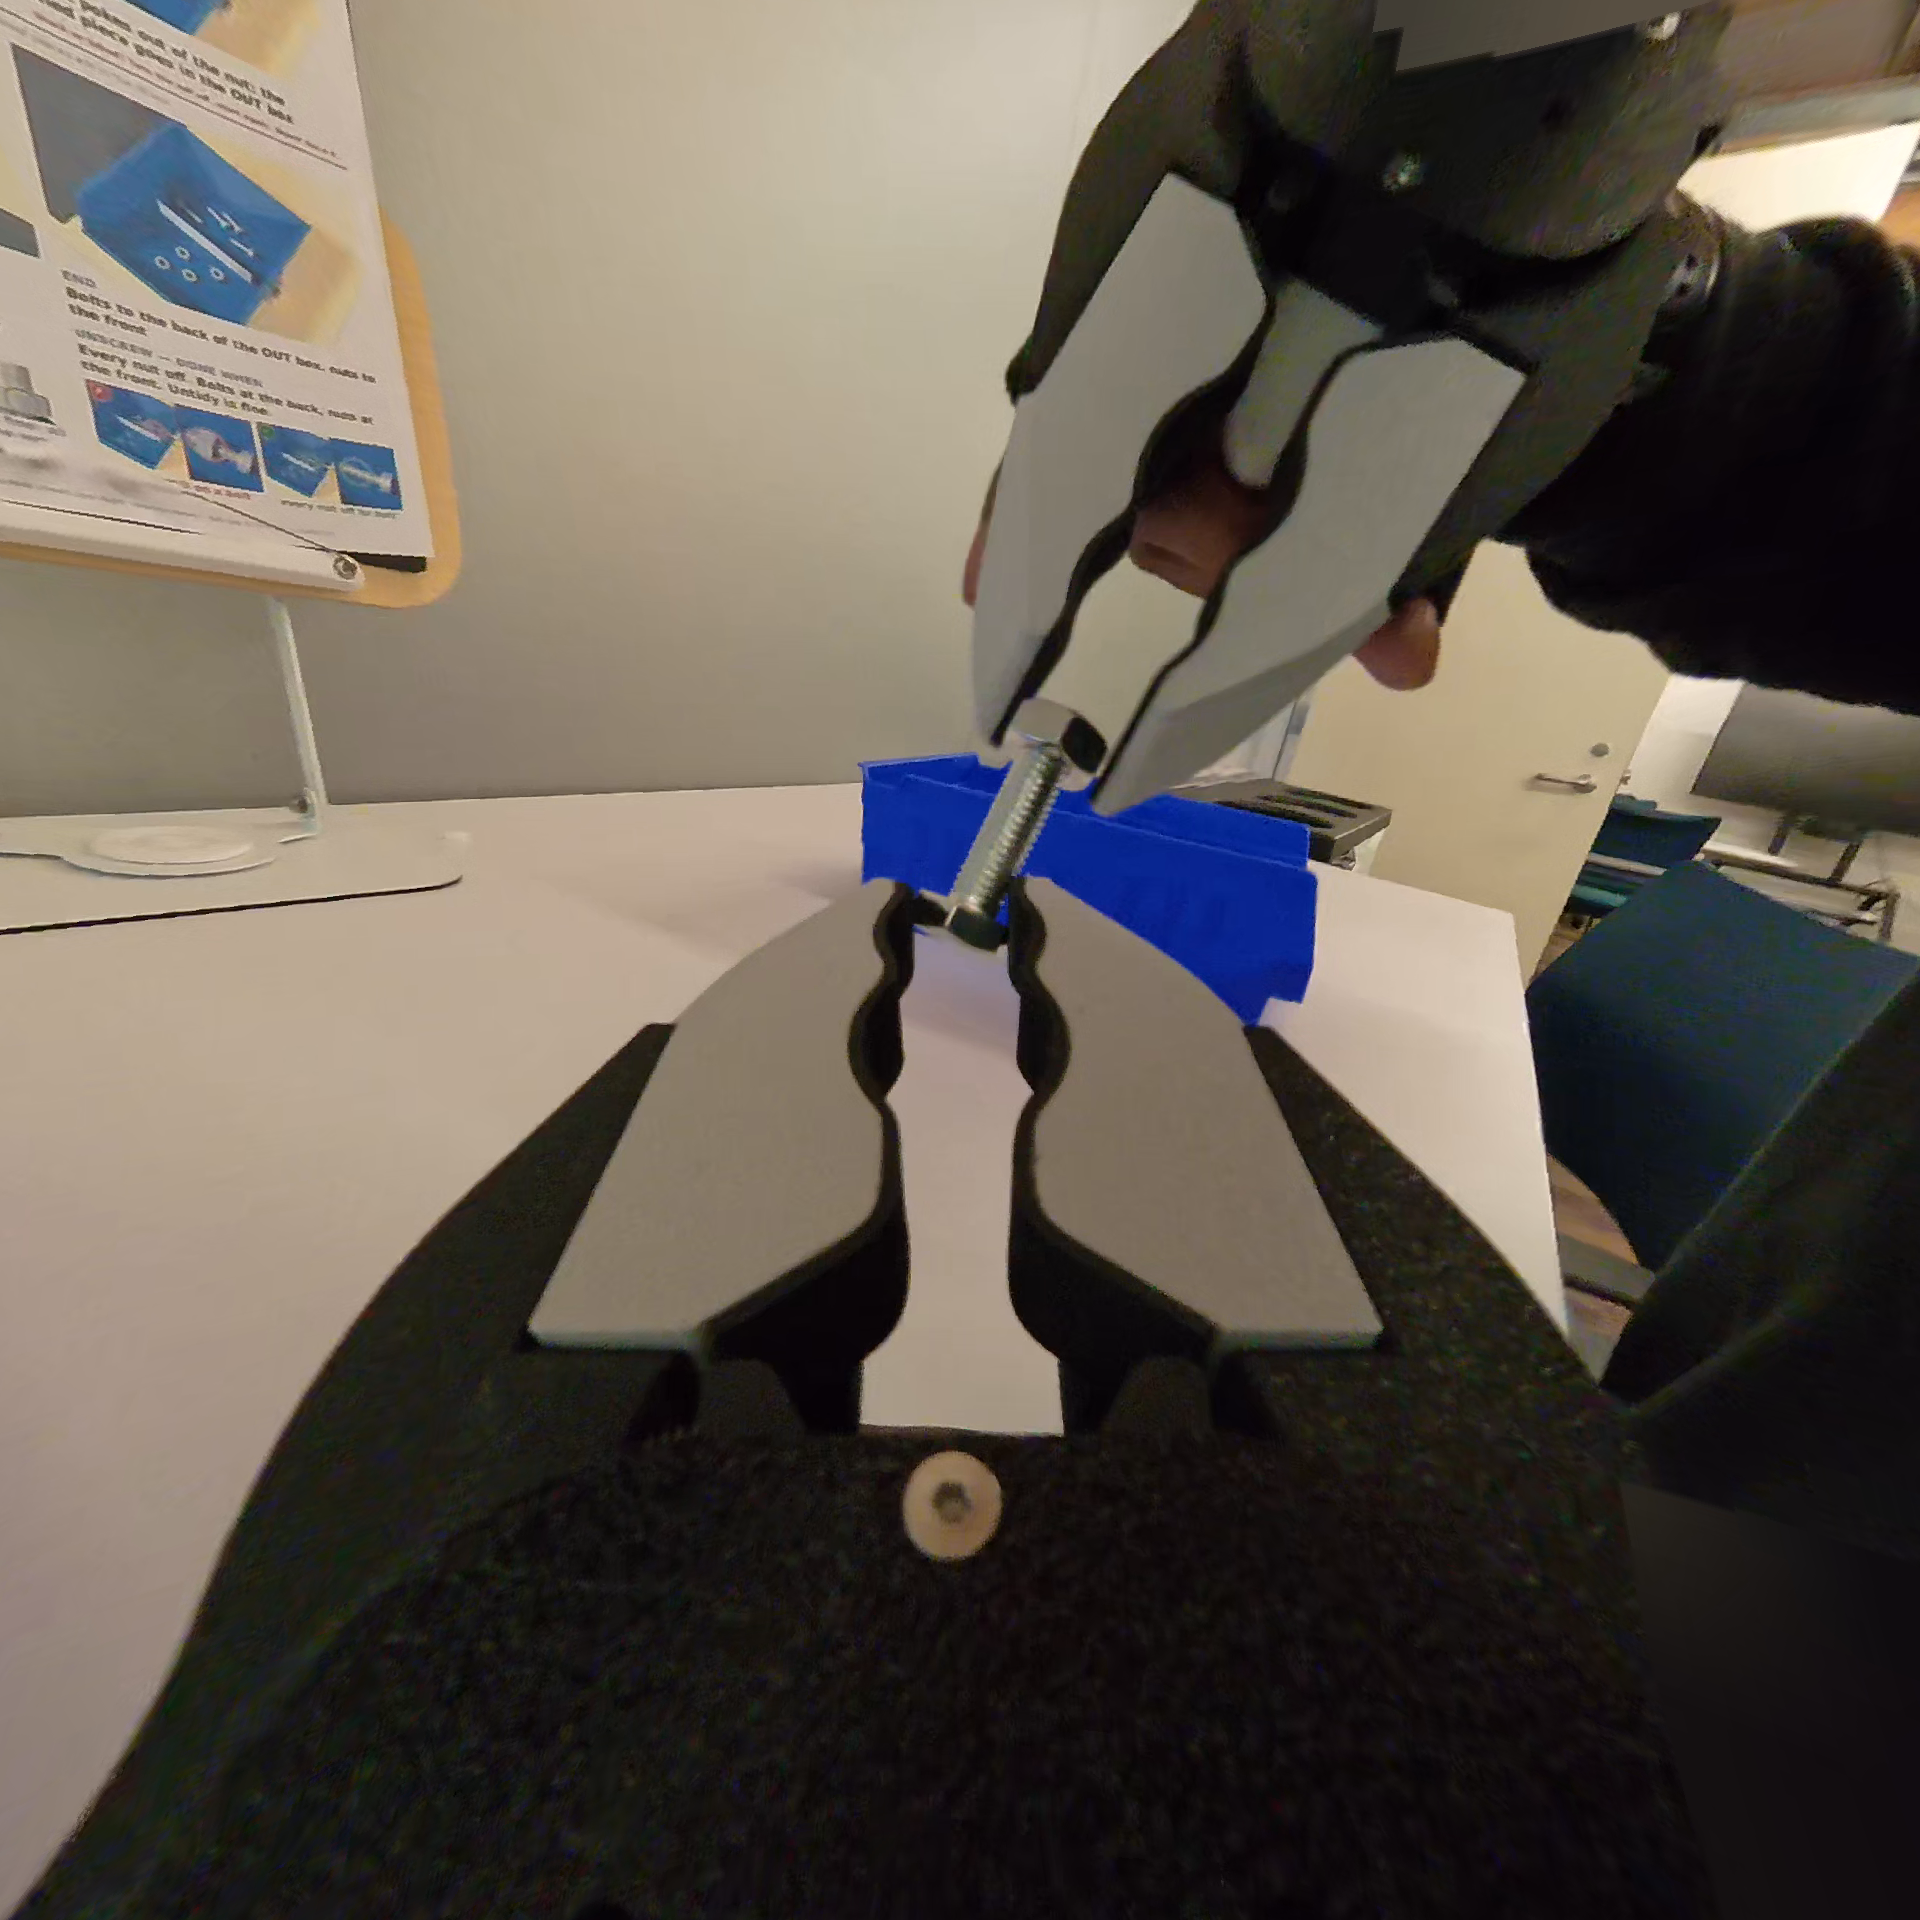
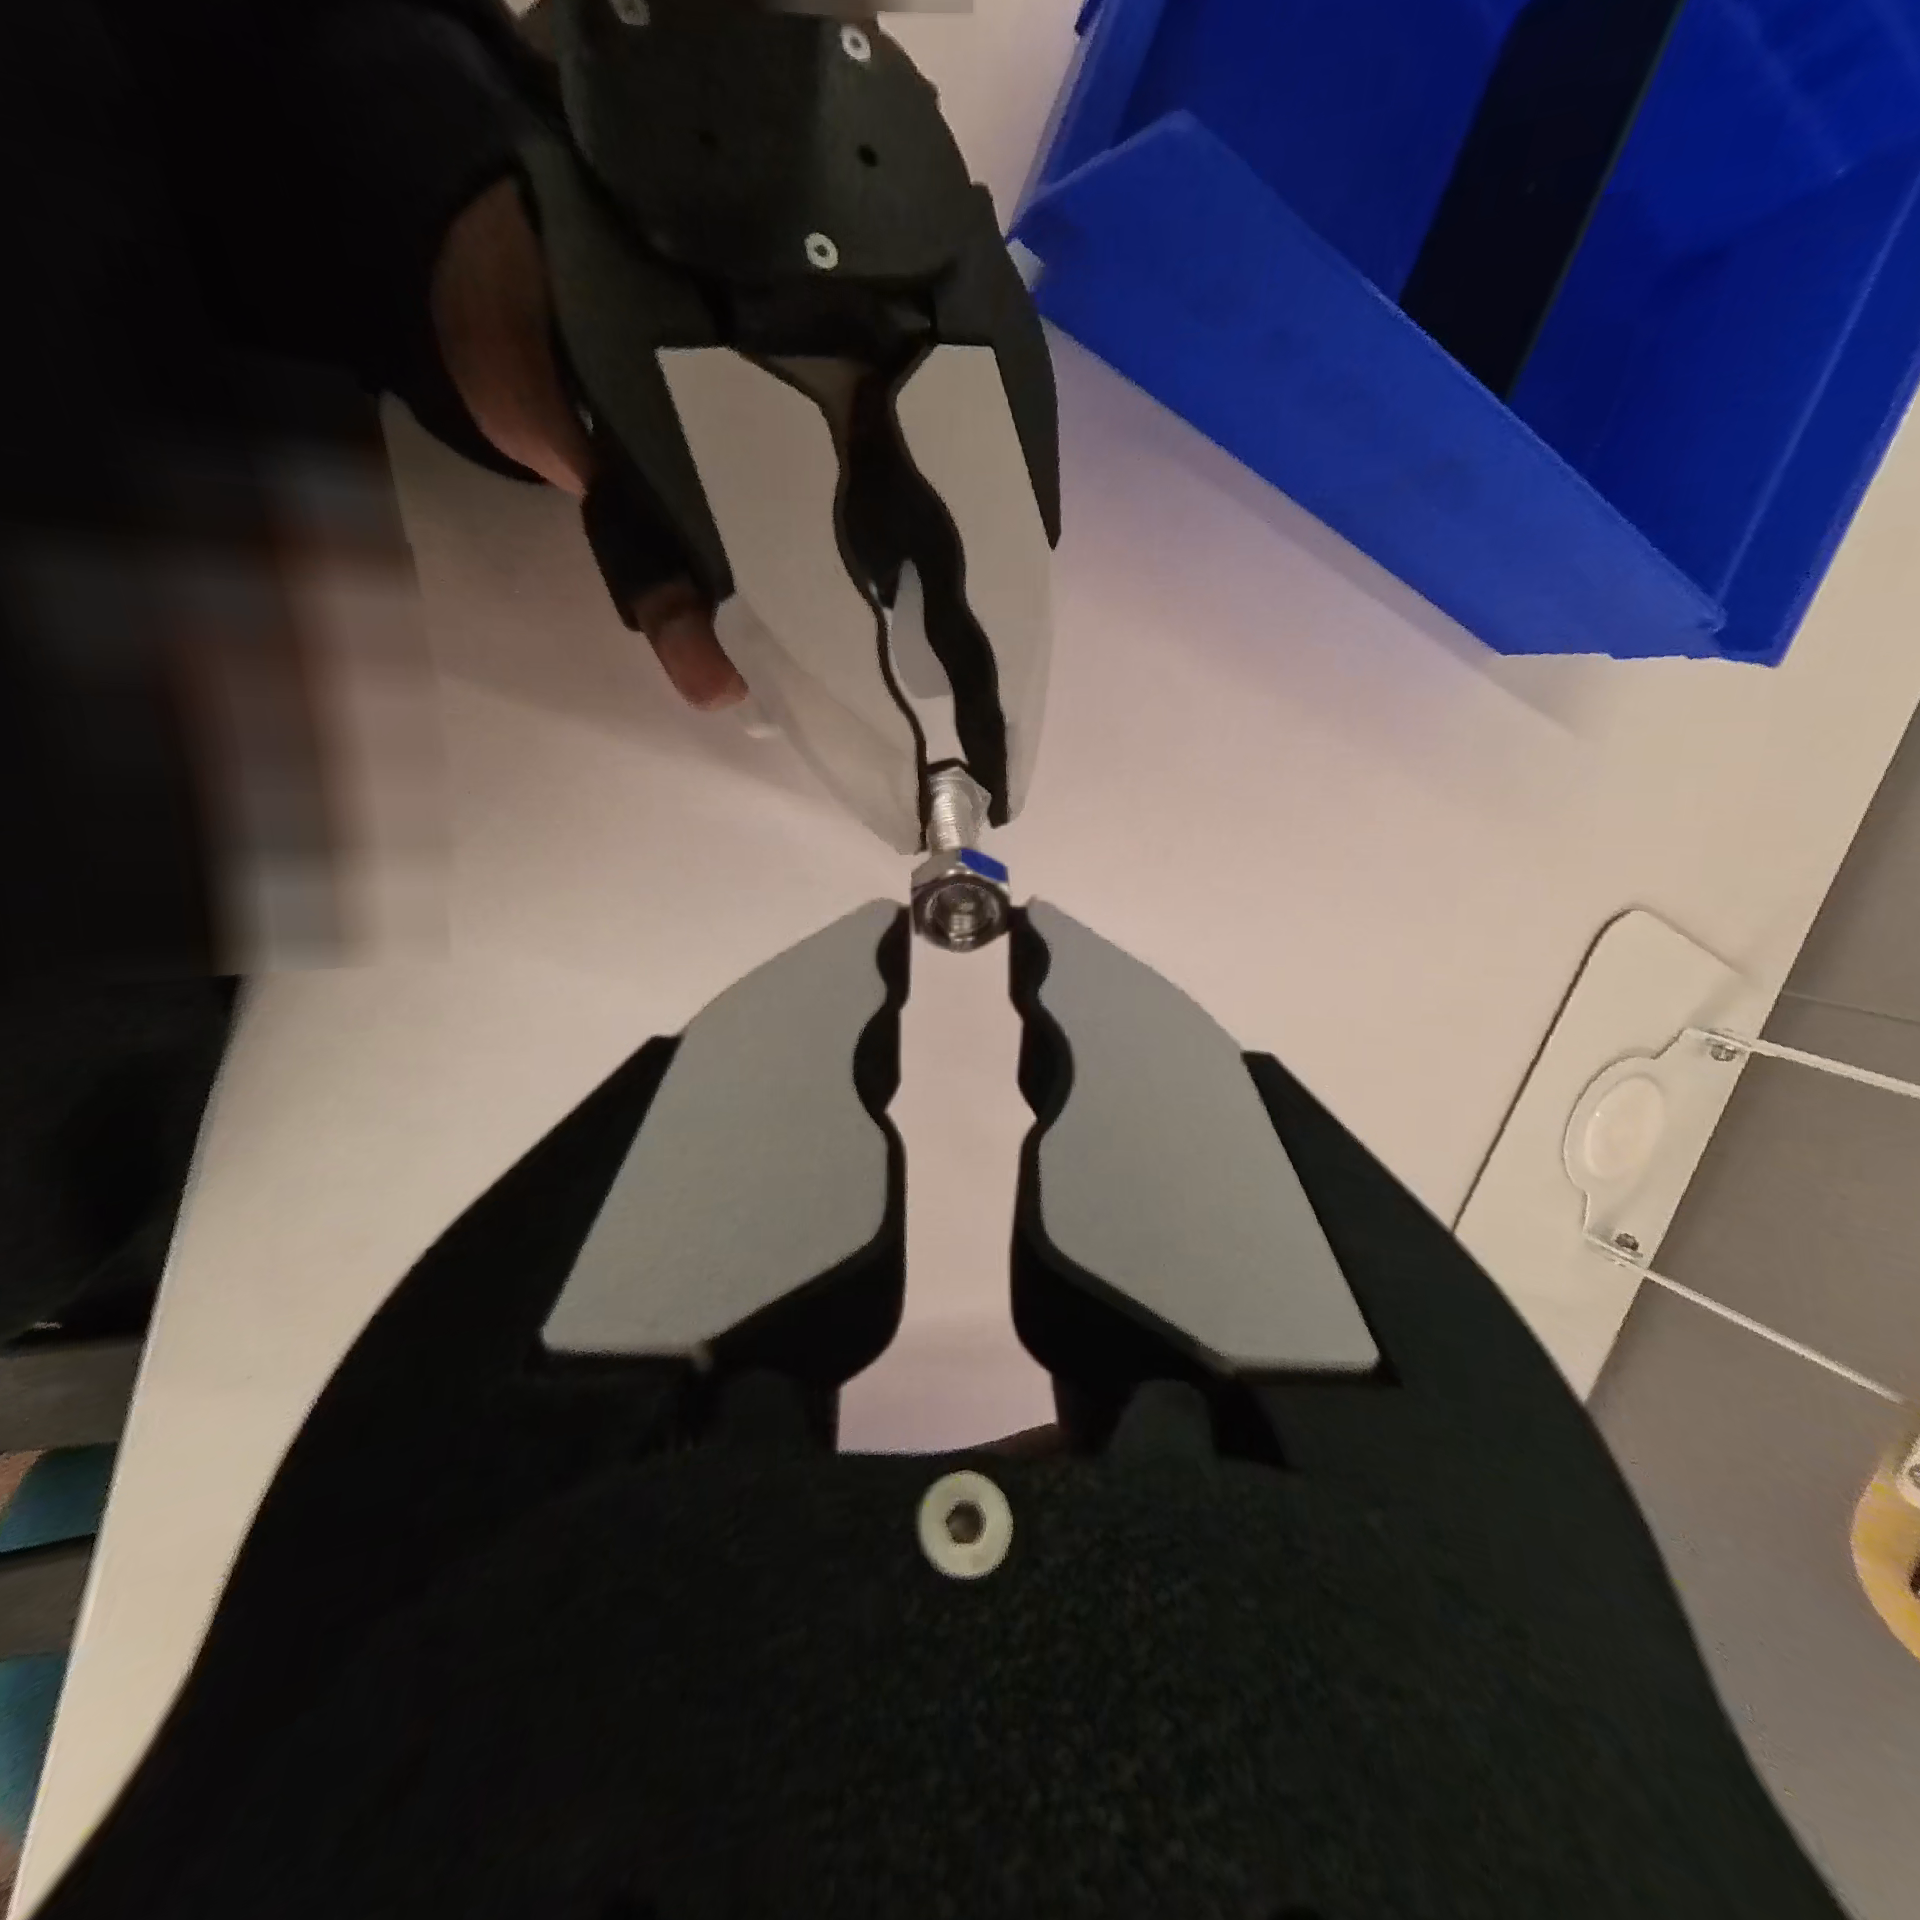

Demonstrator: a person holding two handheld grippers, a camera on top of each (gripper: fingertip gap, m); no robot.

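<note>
A silver bolt (image 1: 1013, 831) with a hex nut (image 1: 1060, 736) on its far end hangs in the air between my two grippers, above the white table (image 1: 312, 1091). My left gripper (image 1: 961, 906) is shut on the bolt's head (image 1: 975, 923) at its fingertips. My right gripper (image 1: 1055, 758) comes down from above, and its tips are closed on the nut. In the right wrist view the nut (image 2: 961, 912) sits between the tips of my right gripper (image 2: 961, 916), with the bolt's end showing in its hole. There the left gripper (image 2: 956, 810) holds the bolt (image 2: 948, 805) from the far side.
A blue bin (image 1: 1174, 894) stands on the table just behind the bolt, and it shows at the upper right in the right wrist view (image 2: 1455, 312). An instruction sheet on a stand (image 1: 197, 281) is at the left. A dark blue chair (image 1: 1714, 1018) lies past the table's right edge. Less than 4 cm separates the two grippers' tips.
</note>
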